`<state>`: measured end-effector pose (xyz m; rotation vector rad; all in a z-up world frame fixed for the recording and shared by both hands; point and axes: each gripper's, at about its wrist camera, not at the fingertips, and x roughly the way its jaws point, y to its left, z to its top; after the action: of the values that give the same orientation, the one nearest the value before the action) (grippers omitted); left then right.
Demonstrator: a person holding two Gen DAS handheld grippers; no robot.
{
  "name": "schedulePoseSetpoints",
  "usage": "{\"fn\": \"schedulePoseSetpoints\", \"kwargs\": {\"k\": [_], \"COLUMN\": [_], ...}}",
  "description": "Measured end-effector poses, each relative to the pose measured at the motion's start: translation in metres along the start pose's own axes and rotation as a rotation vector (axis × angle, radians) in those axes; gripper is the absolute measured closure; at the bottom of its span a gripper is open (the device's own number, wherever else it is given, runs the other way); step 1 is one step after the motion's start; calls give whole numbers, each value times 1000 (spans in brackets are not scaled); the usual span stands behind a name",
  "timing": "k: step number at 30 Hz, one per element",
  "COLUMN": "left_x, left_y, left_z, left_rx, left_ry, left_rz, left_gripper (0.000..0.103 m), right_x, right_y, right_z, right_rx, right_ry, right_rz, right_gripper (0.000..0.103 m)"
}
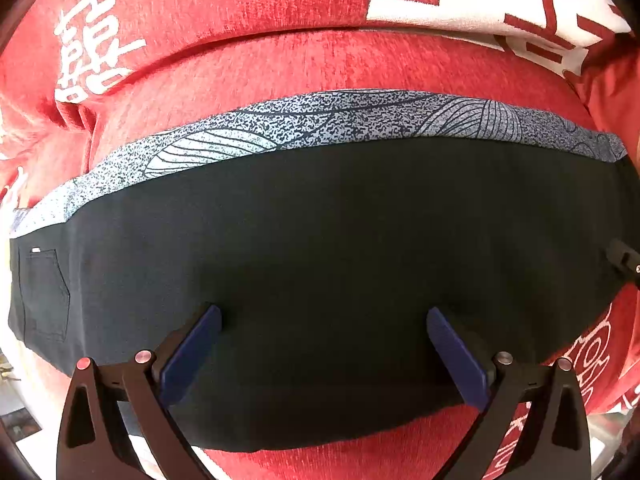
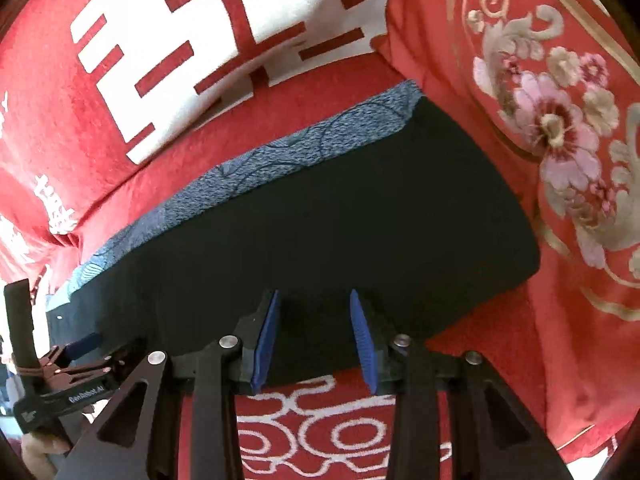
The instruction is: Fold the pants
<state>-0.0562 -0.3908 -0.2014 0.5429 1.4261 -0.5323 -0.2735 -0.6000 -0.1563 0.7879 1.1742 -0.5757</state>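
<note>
Both grippers (image 1: 324, 320) (image 2: 314, 304) wide apart over blk pants (image 1: 340, 240)

Red sofa cushion (image 1: 320, 64), patterned blue cloth (image 1: 320, 120), dark pants (image 1: 340, 232) on top

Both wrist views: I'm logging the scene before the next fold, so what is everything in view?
Pants: one, black, laid flat across the seat, back pocket at the left end.
Patterned cloth: one, blue-grey speckled with leaf lines, strip showing along the pants' far edge.
Sofa cover: red with white characters, under and behind the pants.
Floral fabric: red with pink flowers and gold scrolls, to the right.
Left gripper: black with blue pads, open over the pants.
Right gripper: same colours, open at the pants' near edge.
</note>
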Motion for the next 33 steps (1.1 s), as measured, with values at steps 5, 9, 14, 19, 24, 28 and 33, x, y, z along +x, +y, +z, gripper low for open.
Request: {"fn": "schedulePoseSetpoints", "kwargs": {"k": [5, 9, 14, 19, 24, 28, 33], "left_x": [0, 0, 1, 2, 2, 1, -2], "left_y": [0, -1, -1, -1, -4, -6, -12], "left_z": [-1, 0, 1, 1, 1, 3, 2], "left_rx": [-5, -7, 9, 9, 18, 22, 32], "left_ry": [-2, -1, -6, -6, -17, -15, -34], "left_rz": [1, 4, -2, 2, 9, 25, 37], "left_gripper": [0, 0, 0, 0, 0, 0, 0], "right_x": [0, 1, -3, -12, -19, -14, -2], "right_y": [2, 6, 1, -22, -53, -87, -99], "right_z": [-1, -2, 1, -15, -44, -62, -53], "right_rx": [-18, -27, 15, 138, 254, 414, 458], "right_ry": [-8, -22, -23, -35, -84, -144, -246], "right_rz": [3, 0, 42, 313, 358, 387, 445], "right_gripper": [59, 52, 51, 50, 50, 50, 50]}}
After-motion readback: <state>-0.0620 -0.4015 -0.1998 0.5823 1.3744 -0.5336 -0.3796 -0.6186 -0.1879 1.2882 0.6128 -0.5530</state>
